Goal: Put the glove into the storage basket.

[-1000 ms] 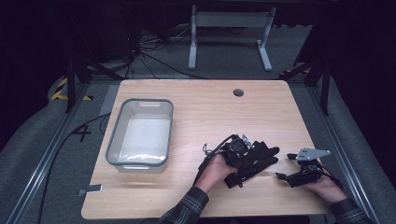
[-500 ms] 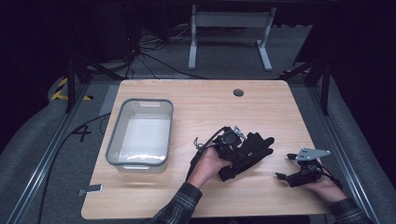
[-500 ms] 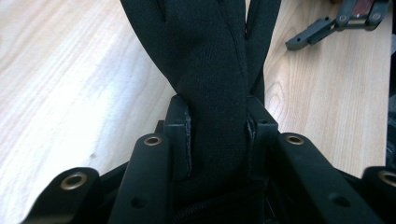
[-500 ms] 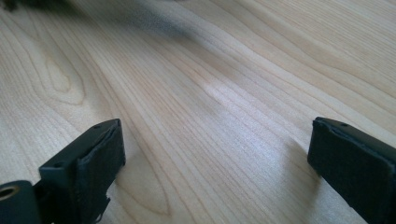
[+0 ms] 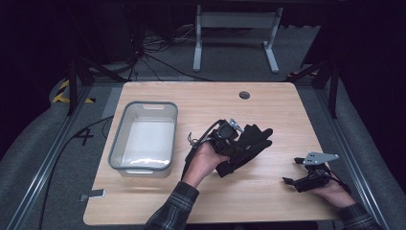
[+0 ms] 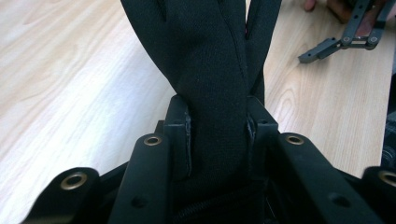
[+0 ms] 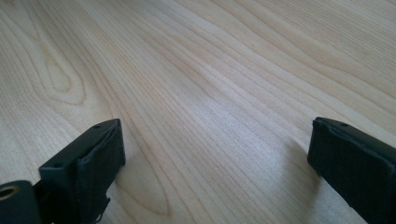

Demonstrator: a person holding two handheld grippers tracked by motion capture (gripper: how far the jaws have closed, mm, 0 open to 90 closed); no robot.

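A black glove [image 5: 246, 146] hangs above the middle of the wooden table [image 5: 268, 103], its fingers spread to the right. My left gripper [image 5: 229, 139] is shut on it. In the left gripper view the black fabric [image 6: 212, 70] is pinched between the two jaws and rises up out of them. My right gripper [image 5: 293, 181] rests low over the table's front right part, held by a hand, with its jaws wide apart. In the right gripper view only bare wood [image 7: 210, 102] lies between its pads [image 7: 100, 149].
A grey plastic bin [image 5: 143, 136] with a pale inside stands on the left part of the table. A small round hole [image 5: 244, 95] sits near the table's far edge. A metal stand [image 5: 234, 28] is on the floor beyond.
My left gripper has carried the glove leftward and lifted it a little, away from the right gripper. The right gripper has stayed in place, open.
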